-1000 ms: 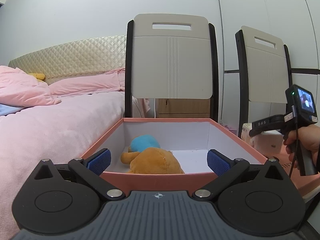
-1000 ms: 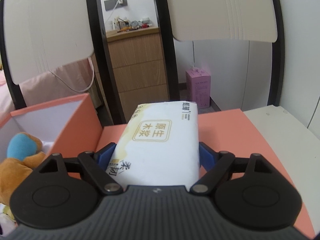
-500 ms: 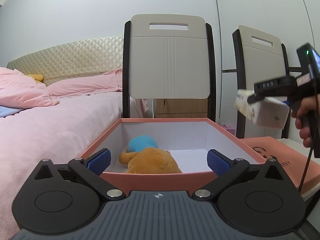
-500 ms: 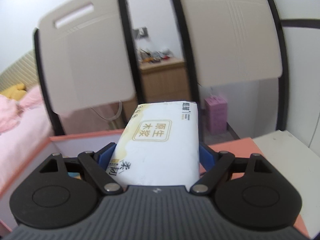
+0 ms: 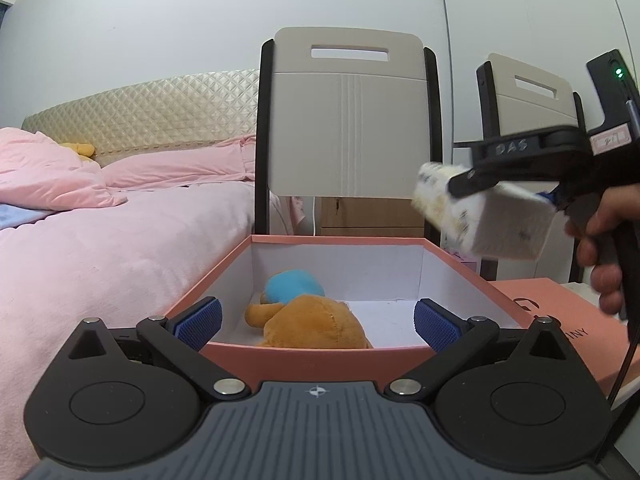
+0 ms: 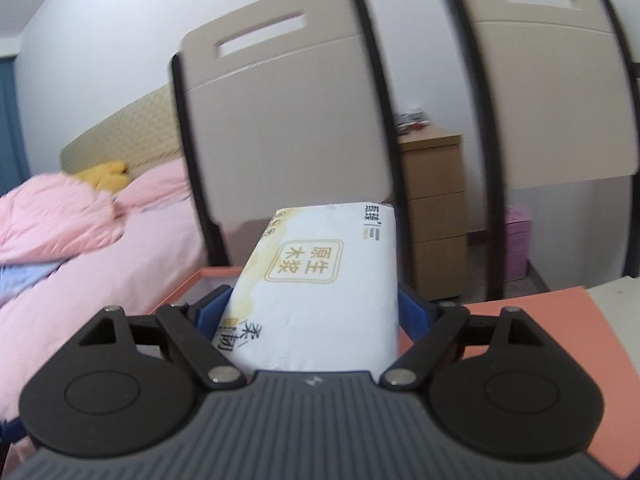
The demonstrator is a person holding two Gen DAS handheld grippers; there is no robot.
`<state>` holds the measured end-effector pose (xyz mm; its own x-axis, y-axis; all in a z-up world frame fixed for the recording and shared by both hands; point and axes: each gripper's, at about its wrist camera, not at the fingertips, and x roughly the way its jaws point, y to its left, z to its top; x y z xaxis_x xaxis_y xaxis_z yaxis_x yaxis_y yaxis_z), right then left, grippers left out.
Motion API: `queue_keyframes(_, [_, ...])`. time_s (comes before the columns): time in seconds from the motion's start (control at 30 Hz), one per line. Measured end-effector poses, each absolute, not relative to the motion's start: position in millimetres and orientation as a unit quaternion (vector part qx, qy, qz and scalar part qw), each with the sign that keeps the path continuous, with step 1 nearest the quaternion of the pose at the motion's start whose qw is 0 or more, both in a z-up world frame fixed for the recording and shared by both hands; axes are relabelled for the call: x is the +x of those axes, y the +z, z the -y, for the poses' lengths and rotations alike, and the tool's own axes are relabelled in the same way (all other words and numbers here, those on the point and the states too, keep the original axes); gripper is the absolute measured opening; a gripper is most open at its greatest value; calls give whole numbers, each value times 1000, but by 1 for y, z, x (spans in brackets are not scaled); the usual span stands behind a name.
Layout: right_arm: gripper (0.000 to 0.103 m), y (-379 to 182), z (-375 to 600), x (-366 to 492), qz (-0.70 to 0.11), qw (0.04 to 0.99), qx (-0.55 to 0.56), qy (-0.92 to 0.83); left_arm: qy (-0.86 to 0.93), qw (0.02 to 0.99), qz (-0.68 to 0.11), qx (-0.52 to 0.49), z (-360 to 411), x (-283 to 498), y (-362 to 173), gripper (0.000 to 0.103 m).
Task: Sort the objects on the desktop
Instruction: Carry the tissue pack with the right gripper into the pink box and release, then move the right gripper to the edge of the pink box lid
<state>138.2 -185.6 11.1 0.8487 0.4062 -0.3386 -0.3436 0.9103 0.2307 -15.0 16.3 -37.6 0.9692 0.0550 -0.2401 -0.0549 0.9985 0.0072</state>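
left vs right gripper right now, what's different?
The left gripper has open jaws and holds nothing; the right gripper is clamped on a tissue pack. The left sits low at the near rim of the box; the right is raised beside the box's right edge. Both have blue pads.

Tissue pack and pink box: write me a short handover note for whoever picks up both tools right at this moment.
Right tool: shut on the tissue pack, held in the air above the right rim of the pink box, not yet over its middle.
Left tool: open and holding nothing, pointing into the box from its near wall.
Box contents: one plush toy, orange with a blue head, lying at the near left; the floor to its right is free.
The box lid lies flat to the right of the box.
Done: plush toy in, pack lifted.
Left: carry the pack over the free floor, lower it, release. Other items to sort are not in view.
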Motion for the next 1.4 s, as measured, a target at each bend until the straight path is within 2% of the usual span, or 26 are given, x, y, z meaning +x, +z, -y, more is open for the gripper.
queue_keyframes(0.33, [86,-15,133,139,-227,945,26,233,27,992,-122,0,-16,-14,-37,103])
queue_keyframes(0.67, [86,-38,134,149,-253,942,27,220,27,992,-123,-1,-16,-13,-37,103])
queue_keyframes(0.8, [92,-43,135,151,-260,941,26,214,27,992,-124,0,-15,-13,-37,103])
queue_keyframes(0.97, [103,-33,143,141,-229,948,35,218,25,992,-123,1,-15,-13,-37,103])
queue_keyframes(1.4, [103,-17,190,89,-184,961,68,193,24,992,-123,4,-14,-13,-38,103])
